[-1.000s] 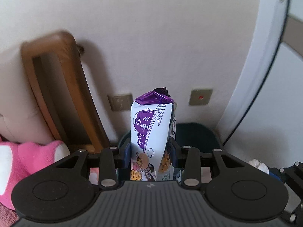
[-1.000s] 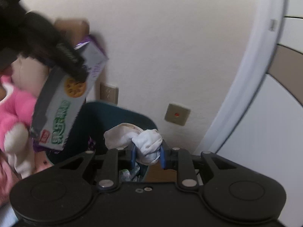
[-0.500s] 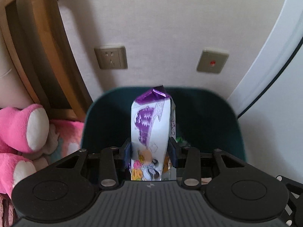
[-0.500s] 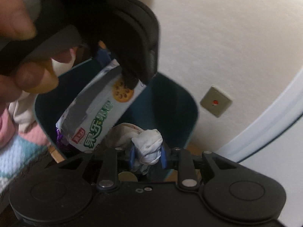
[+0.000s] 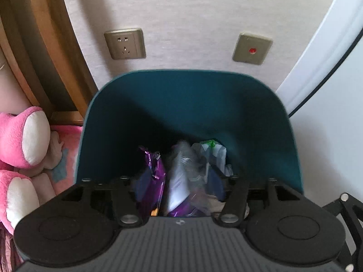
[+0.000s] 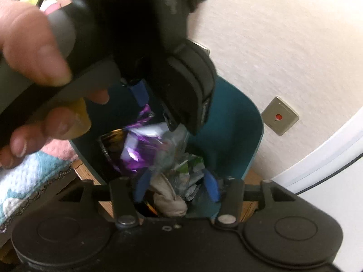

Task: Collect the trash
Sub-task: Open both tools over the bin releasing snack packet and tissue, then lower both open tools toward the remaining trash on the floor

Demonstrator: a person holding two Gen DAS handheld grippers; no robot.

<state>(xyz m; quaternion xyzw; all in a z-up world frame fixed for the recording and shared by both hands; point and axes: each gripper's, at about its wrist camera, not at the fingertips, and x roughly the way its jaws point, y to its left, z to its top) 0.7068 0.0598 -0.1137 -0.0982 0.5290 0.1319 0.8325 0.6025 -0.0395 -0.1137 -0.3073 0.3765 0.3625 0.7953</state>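
Observation:
A teal trash bin (image 5: 188, 72) stands against the wall, right under both grippers. My left gripper (image 5: 177, 181) hangs over its mouth with its jaws opening. The purple and white snack wrapper (image 5: 181, 176) is a blur between the fingers, clear of both pads, and slips down onto the trash inside. In the right wrist view my right gripper (image 6: 177, 184) is also opening over the bin (image 6: 249, 122). The crumpled white tissue (image 6: 170, 199) lies loose between its blue pads, touched by neither. The wrapper (image 6: 140, 145) shows there too, below the left gripper's black body.
A hand (image 6: 29, 45) holding the left gripper fills the upper left of the right wrist view. A pink plush toy (image 5: 22, 136) and a wooden frame (image 5: 56, 45) flank the bin on the left. Two wall plates (image 5: 124, 43) and a white door frame (image 5: 317, 56) stand behind it.
Both grippers came down over the bin. Both sets of jaws widened, letting go of the wrapper and the tissue, which now drop into the bin.

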